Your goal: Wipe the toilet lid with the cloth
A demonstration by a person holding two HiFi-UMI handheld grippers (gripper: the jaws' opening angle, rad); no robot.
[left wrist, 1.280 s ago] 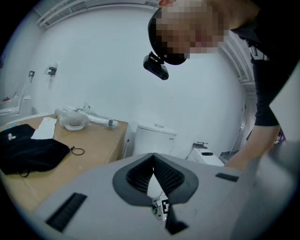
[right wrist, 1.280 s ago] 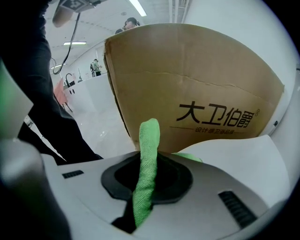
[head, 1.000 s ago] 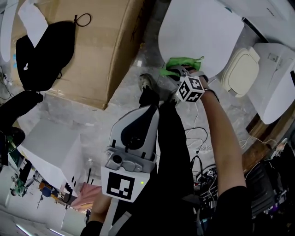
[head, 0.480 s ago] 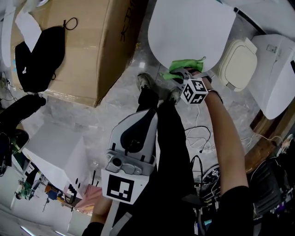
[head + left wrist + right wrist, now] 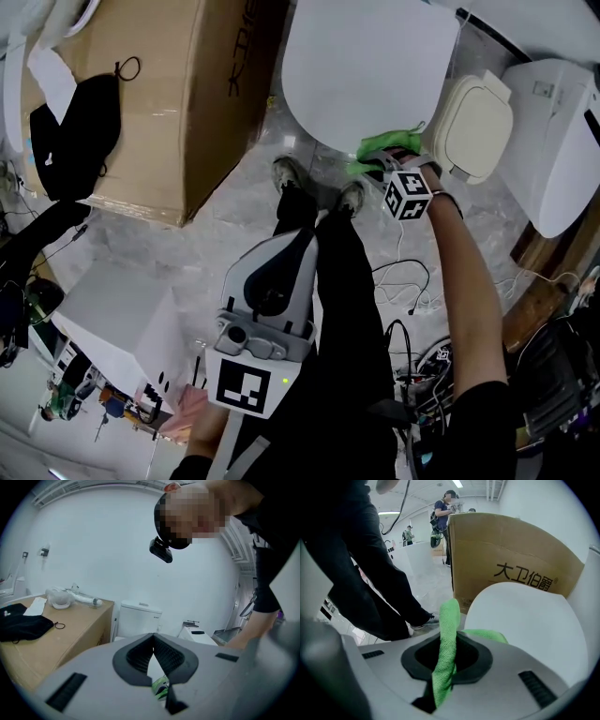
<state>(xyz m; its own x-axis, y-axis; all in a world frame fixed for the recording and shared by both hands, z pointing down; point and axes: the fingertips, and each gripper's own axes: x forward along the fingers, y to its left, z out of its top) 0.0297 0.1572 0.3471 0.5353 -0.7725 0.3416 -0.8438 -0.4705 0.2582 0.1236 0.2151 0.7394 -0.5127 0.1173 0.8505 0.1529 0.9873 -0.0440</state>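
White lid [image 5: 366,66] at top centre. Right gripper [image 5: 382,161], jaws clamped on the green cloth [image 5: 384,145], holds it at the lid's lower right edge. Wiping seems under way; next, a sweep across. Left gripper [image 5: 298,230], lower centre, closed and empty.

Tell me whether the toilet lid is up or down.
Down: the toilet lid lies flat, its white top facing up in the head view, with the cloth at its near edge.
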